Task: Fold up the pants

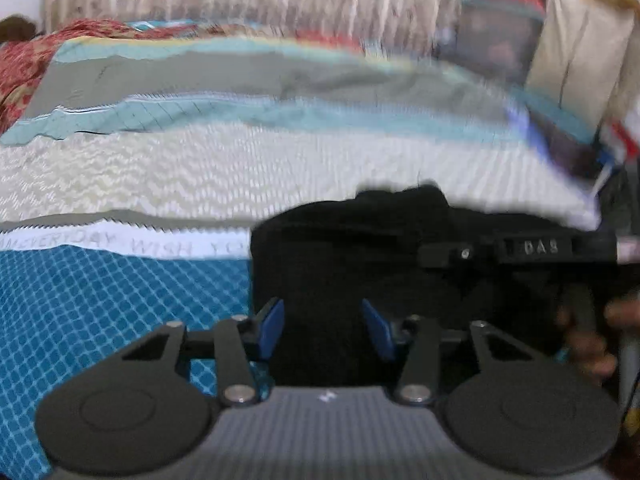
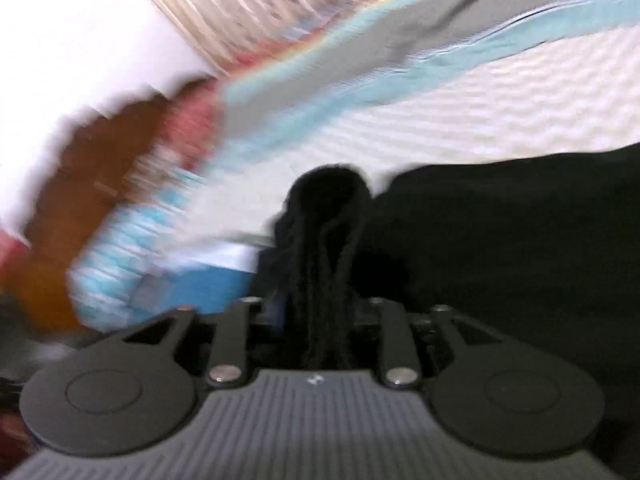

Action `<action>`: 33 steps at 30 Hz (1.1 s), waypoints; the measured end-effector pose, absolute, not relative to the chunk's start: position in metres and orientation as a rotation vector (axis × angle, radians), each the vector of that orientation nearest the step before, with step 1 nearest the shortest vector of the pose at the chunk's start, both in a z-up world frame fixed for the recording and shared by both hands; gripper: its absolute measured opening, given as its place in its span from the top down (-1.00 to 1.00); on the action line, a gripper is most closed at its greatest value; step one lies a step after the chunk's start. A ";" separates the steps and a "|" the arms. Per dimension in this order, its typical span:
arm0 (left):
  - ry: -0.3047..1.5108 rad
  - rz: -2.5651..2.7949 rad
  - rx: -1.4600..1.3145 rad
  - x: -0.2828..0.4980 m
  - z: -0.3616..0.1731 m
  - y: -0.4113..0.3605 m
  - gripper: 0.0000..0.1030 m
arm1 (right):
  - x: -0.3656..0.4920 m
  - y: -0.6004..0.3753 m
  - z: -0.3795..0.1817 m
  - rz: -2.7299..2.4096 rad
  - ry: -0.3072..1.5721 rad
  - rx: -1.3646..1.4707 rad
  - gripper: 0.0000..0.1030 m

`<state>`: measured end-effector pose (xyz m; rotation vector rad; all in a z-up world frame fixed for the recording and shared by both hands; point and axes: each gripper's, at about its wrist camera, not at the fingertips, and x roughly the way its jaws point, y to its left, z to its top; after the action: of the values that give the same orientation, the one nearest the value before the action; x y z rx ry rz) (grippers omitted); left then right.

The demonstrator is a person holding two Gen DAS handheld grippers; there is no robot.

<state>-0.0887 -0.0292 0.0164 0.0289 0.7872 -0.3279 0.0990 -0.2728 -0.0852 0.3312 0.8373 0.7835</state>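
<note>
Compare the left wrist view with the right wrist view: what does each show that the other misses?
Only the left wrist view shows the left gripper open, its blue pads spread over the black pants, plus the other gripper beside it and printed lettering on the bedspread. Only the right wrist view shows the right gripper shut on a bunched fold of the pants. Both show the pants lying on the bedspread, with its cream, light blue and grey bands; both are blurred.
</note>
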 end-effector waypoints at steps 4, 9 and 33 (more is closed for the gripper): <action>0.837 -0.287 0.147 -0.093 -0.005 -0.044 0.14 | 0.106 -0.329 -0.099 0.681 0.843 0.499 0.01; 0.744 -0.276 0.000 -0.092 0.036 -0.027 0.16 | 0.080 -0.484 -0.082 0.444 0.637 0.694 -0.01; 0.893 -0.363 0.025 -0.031 0.012 -0.138 0.19 | 0.074 -0.654 -0.129 -0.022 0.312 1.082 0.64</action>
<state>-0.0314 -0.1377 0.0117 0.0247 0.8925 -0.3630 0.0737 -0.6540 -0.1292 1.0819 0.3123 -0.0224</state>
